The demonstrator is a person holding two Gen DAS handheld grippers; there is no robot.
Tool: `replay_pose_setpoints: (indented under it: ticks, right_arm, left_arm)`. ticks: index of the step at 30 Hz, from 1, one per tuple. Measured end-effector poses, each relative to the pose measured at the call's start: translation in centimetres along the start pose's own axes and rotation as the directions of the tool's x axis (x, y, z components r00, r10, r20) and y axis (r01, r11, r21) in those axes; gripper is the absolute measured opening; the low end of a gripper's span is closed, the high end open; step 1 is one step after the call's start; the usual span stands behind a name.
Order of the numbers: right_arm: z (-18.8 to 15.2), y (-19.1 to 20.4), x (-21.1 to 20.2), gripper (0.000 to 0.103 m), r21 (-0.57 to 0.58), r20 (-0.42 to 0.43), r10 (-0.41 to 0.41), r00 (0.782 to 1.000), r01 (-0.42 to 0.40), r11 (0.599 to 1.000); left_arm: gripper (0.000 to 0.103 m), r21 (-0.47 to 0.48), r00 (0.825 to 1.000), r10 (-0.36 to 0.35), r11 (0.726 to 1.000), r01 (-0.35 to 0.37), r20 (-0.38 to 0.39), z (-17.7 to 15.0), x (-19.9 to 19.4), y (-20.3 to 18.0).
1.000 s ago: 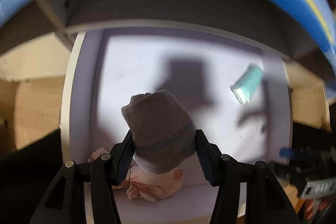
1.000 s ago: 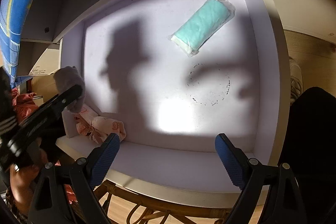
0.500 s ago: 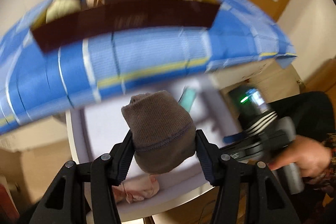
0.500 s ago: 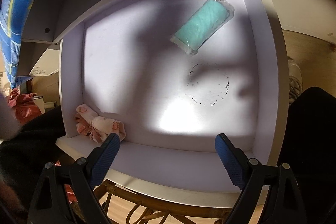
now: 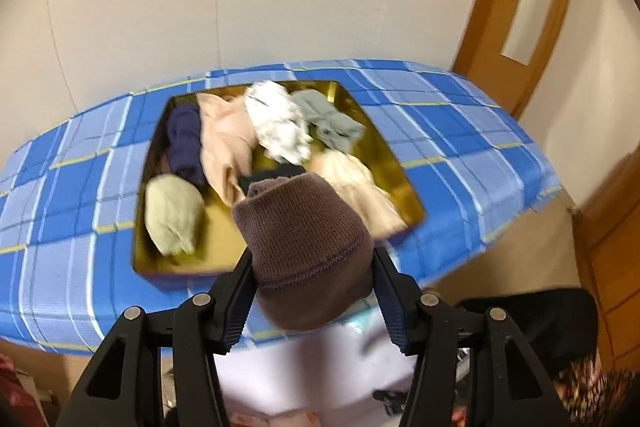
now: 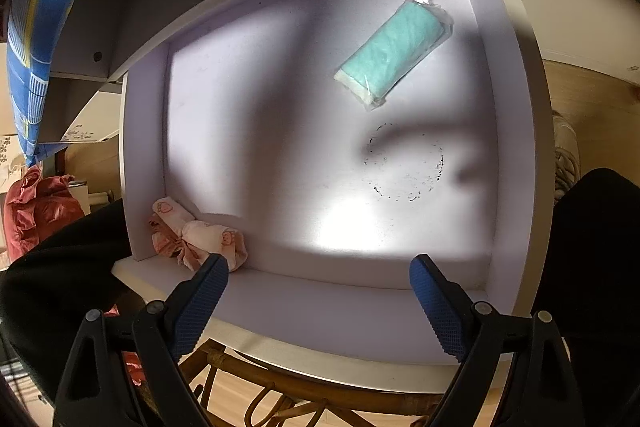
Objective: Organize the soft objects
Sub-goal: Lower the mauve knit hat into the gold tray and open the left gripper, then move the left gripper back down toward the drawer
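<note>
Left gripper clamped on brown rolled sock above gold tin on blue plaid cloth; right gripper jaws wide apart, empty, over white drawer with teal pack.

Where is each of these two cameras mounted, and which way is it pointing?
Left wrist: sits on the left tool, looking along its fingers, shut on a brown sock, toward a tin of socks on a checked cloth.
Right wrist: sits on the open right tool, looking down into a white drawer holding a teal packet and pink socks.
Shared: the checked cloth; the drawer shows low in the left view.
</note>
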State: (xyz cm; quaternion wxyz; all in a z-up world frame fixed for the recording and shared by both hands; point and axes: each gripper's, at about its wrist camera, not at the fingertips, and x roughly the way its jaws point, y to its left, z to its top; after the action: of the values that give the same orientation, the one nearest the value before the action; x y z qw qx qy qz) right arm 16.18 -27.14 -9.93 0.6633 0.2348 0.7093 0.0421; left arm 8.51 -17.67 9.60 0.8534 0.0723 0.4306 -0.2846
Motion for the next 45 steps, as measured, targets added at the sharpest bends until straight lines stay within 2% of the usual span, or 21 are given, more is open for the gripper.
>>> replay_pose_setpoints:
  ticks: [7, 14, 19, 24, 28, 32, 34, 38, 41, 43, 45]
  right_arm:
    - [0.3, 0.1, -0.3, 0.093, 0.005, 0.005, 0.016, 1.000, -0.016, 1.000]
    - [0.3, 0.3, -0.3, 0.093, 0.004, 0.005, 0.031, 1.000, -0.031, 1.000]
    - [0.3, 0.3, -0.4, 0.093, 0.003, 0.007, 0.034, 0.999, -0.034, 0.999]
    - [0.3, 0.3, -0.4, 0.093, 0.005, 0.006, 0.034, 0.999, -0.034, 0.999]
    - [0.3, 0.3, -0.4, 0.093, 0.003, 0.006, 0.034, 0.999, -0.034, 0.999]
    - [0.3, 0.2, -0.2, 0.093, 0.003, 0.005, 0.030, 1.000, -0.030, 1.000]
    - [0.3, 0.1, -0.2, 0.093, 0.004, 0.005, 0.026, 1.000, -0.026, 1.000]
    - [0.3, 0.0, -0.1, 0.093, 0.004, 0.003, 0.026, 1.000, -0.026, 1.000]
    - [0.3, 0.0, -0.2, 0.093, 0.000, 0.003, 0.028, 1.000, -0.028, 1.000]
    - [0.4, 0.1, -0.2, 0.093, 0.004, 0.005, 0.033, 0.999, -0.033, 0.999]
    - [0.4, 0.1, -0.3, 0.093, 0.006, 0.008, 0.037, 0.999, -0.037, 0.999]
  left_arm:
    - [0.056, -0.047, 0.994, 0.058, 0.997, -0.063, -0.098, 2.4, 4.4, 2.5]
    - [0.056, -0.057, 0.983, 0.100, 0.992, -0.110, -0.153, 3.1, 7.1, 3.6]
    - [0.059, -0.065, 0.969, 0.169, 0.981, -0.184, -0.181, 2.9, 8.5, 4.4]
    - [0.062, -0.113, 0.964, 0.209, 0.967, -0.229, -0.166, 2.4, 7.9, 5.3]
    - [0.062, -0.165, 0.974, 0.191, 0.964, -0.210, -0.122, 2.0, 6.4, 6.0]
    - [0.062, -0.152, 0.969, 0.220, 0.960, -0.236, -0.114, 1.8, 5.9, 5.9]
    - [0.061, -0.109, 0.958, 0.254, 0.957, -0.269, -0.136, 1.9, 6.4, 5.5]
    - [0.057, 0.012, 0.914, 0.366, 0.929, -0.370, -0.173, 2.8, 7.9, 4.0]
    - [0.057, 0.078, 0.893, 0.402, 0.915, -0.395, -0.201, 3.7, 9.6, 2.7]
    - [0.057, 0.146, 0.867, 0.444, 0.896, -0.420, -0.229, 4.2, 11.4, 1.6]
    - [0.057, 0.202, 0.849, 0.468, 0.881, -0.427, -0.245, 4.6, 13.0, 0.6]
